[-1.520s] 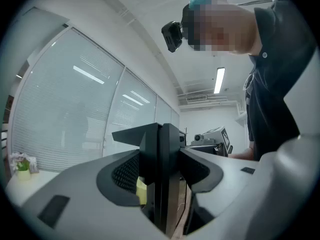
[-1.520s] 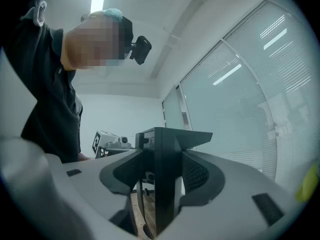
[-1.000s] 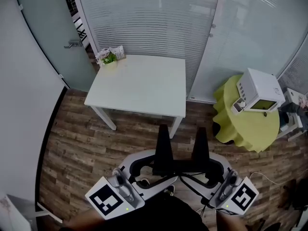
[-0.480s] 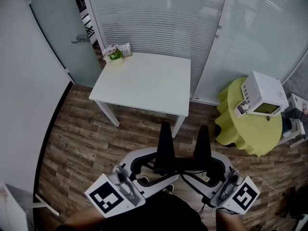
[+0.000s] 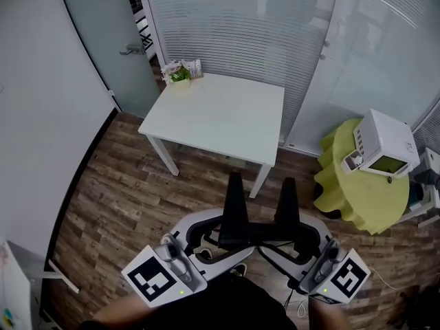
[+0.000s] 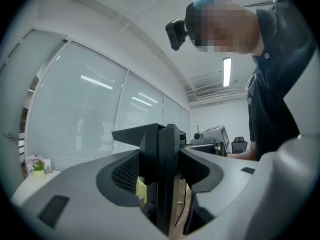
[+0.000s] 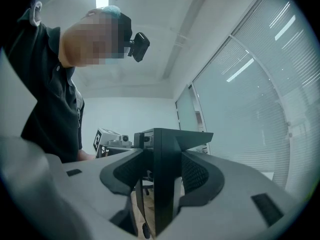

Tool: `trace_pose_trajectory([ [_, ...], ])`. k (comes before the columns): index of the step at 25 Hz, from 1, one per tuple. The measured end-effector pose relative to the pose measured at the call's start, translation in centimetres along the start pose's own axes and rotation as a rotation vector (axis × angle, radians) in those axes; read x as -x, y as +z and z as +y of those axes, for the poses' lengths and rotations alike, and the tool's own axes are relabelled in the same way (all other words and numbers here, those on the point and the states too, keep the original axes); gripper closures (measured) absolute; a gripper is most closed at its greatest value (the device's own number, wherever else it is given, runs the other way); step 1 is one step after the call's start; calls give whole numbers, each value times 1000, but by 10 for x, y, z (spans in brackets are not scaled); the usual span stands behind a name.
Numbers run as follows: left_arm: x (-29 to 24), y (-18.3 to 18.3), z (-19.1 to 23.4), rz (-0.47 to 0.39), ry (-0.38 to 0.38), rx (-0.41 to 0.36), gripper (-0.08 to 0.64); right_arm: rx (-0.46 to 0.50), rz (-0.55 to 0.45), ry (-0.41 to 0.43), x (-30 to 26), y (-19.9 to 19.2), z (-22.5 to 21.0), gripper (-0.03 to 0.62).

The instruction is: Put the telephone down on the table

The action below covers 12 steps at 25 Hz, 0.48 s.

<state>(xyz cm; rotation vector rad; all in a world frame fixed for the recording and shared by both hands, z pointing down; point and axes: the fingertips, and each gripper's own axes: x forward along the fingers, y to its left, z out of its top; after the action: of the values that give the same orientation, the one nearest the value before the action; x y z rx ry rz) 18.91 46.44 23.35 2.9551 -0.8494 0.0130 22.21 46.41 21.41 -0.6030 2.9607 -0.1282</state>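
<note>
left tongs: clenched on the telephone. Your black pads sit against both sides of its black slab.
right tongs: clenched on the same telephone from the other end, pointing towards your left tongs.
telephone: black, with two tapered prongs joined by a cross bar. It is carried in the air between your two tongs, above the wood floor. It is near the bench, short of its near edge and not touching it.
bench: white and square, ahead of you, with its far edge near the slatted blinds.
far-left corner of bench: small green plant with what look like packets beside it.
to your right: small round bench under a yellow-green cloth, with a white box-shaped device on top.
to your left: frosted door with a lever handle.
</note>
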Motion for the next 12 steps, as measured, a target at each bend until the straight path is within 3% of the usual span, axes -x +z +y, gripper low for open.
trace_pose_trajectory([
  [12,13,0,20,-22,68,1,313,-2,27,68,-22,-8,-4,356],
])
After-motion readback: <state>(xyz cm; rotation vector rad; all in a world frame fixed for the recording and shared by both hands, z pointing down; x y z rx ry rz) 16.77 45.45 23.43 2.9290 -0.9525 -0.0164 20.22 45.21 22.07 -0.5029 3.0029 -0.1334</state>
